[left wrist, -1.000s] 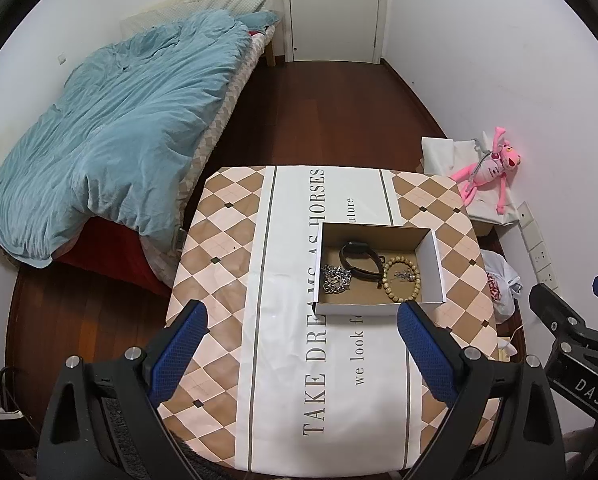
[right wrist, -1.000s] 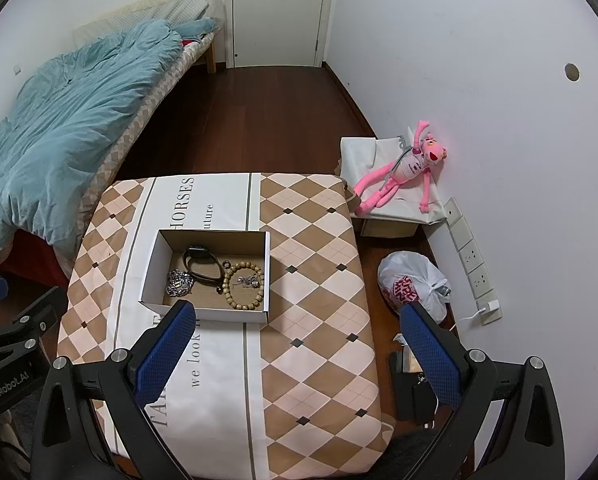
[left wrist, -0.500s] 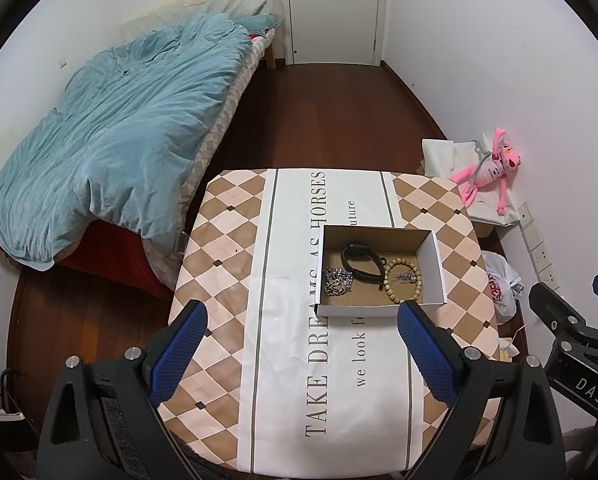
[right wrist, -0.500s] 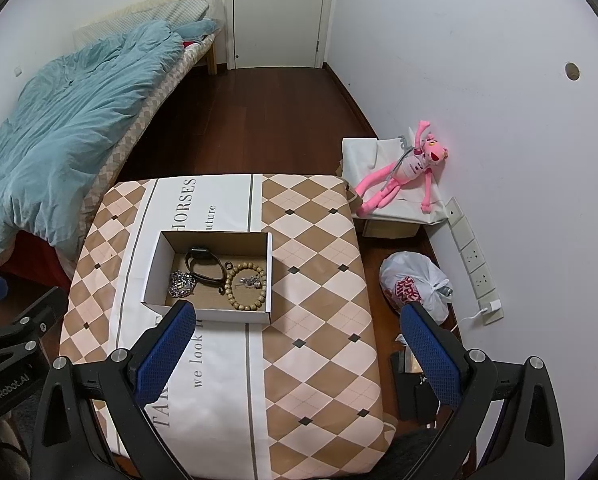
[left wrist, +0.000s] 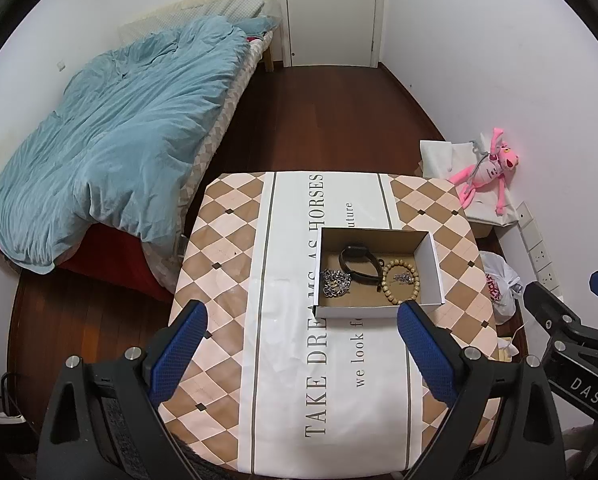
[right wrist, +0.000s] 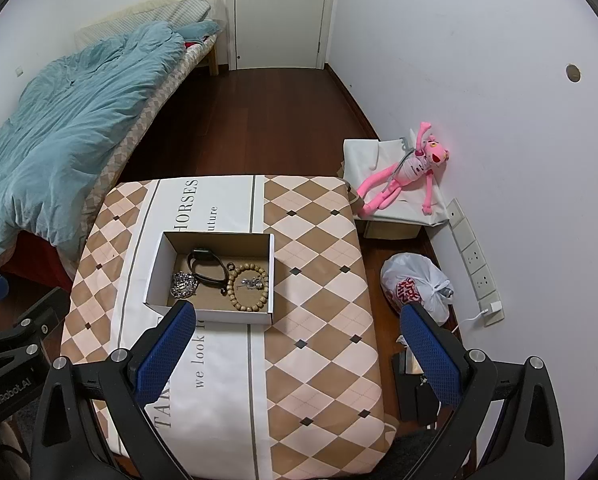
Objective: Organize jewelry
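An open white cardboard box [left wrist: 430, 268] [right wrist: 155, 272] sits on the table with the chequered cloth [left wrist: 227, 264] [right wrist: 319, 280]. Inside lie a silver chain [left wrist: 335, 282] [right wrist: 183, 285], a black wristband [left wrist: 359, 264] [right wrist: 207, 267] and a wooden bead bracelet [left wrist: 400, 282] [right wrist: 248, 287] with a small silver piece inside its ring. My left gripper [left wrist: 299, 344] is open and empty, held high above the table's near side. My right gripper [right wrist: 299, 344] is open and empty too, above the table's near right part. Each gripper shows at the edge of the other's view.
A bed with a blue duvet [left wrist: 111, 132] stands to the left. A pink plush toy [right wrist: 407, 168] lies on a covered box by the right wall, with a white plastic bag [right wrist: 415, 288] on the floor. A shut door [left wrist: 331, 12] is at the far end.
Both views shift very slightly, with the table and box drifting a touch lower and rightward in frame. The jewellery in the box has not moved. Both grippers stay open.
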